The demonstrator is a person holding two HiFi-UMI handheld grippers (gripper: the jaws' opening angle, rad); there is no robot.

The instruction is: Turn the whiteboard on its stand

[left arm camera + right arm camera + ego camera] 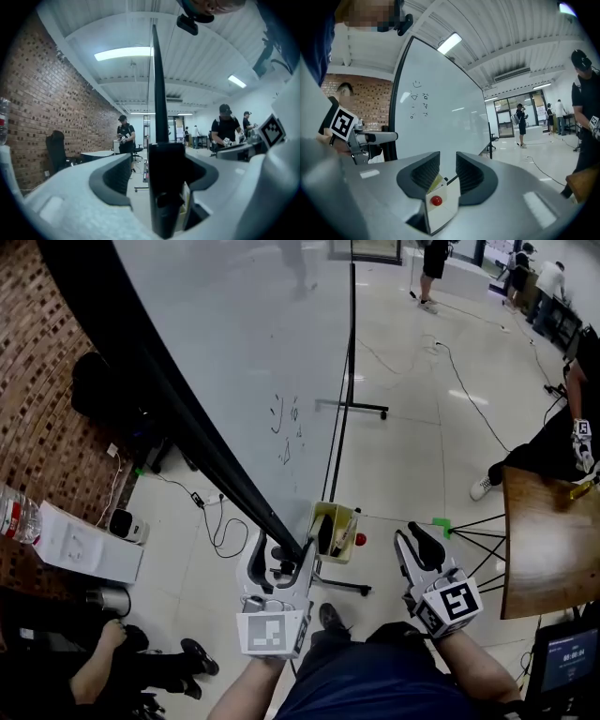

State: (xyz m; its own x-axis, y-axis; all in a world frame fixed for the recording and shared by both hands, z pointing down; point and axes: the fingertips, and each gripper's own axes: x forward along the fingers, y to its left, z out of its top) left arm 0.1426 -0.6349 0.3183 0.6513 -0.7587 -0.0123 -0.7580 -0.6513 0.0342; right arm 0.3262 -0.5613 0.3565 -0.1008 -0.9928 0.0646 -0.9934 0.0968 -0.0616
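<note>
Two grippers are in play, one in each of the person's hands, and each carries one cube with square markers. One whiteboard (234, 352) fills the upper left of the head view on its one black stand (349, 409), with a few handwritten marks low on its face. The near black-framed edge of the board runs down to the left gripper (281, 559). One small open box (335, 531) holding pens hangs at the board's near corner, with one red round magnet (360, 539) on its side. One wooden worktop (548, 549) stands at the right and one clear bottle (17, 514) at the far left. At least three people stand in the far room, and one more sits at the lower left. Both forearms reach forward from the bottom of the head view, side by side, with the grippers pointing level. The left gripper's jaws stand wide apart astride the board's black frame edge, with a gap showing beside the frame, so they do not clamp it. The right gripper (417, 538) sits just to the right of the box, apart from the board. Its jaws are parted with nothing between them, and the box corner shows just below and ahead of them in the right gripper view.
</note>
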